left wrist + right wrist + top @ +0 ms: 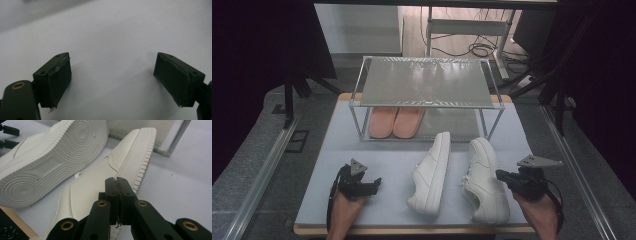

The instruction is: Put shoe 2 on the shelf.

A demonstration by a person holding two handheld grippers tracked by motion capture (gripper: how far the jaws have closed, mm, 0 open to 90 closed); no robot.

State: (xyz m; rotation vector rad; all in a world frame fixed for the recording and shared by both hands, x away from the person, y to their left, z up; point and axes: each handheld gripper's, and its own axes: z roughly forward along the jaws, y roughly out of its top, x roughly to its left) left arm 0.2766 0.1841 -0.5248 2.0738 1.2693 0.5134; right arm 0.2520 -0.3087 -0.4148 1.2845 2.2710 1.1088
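Lab – black curtains, floor cables, railed table.

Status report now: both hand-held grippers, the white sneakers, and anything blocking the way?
Left hand-held gripper open over bare mat. Right hand-held gripper shut, holding nothing, at right white sneaker. Left white sneaker lies on its side. Nothing blocks the shoe rack.

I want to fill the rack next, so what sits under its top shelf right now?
Under the rack top shelf, a pair of pink shoes sits at the left of the lower level. Their far ends are hidden by the shelf; the right part looks bare.
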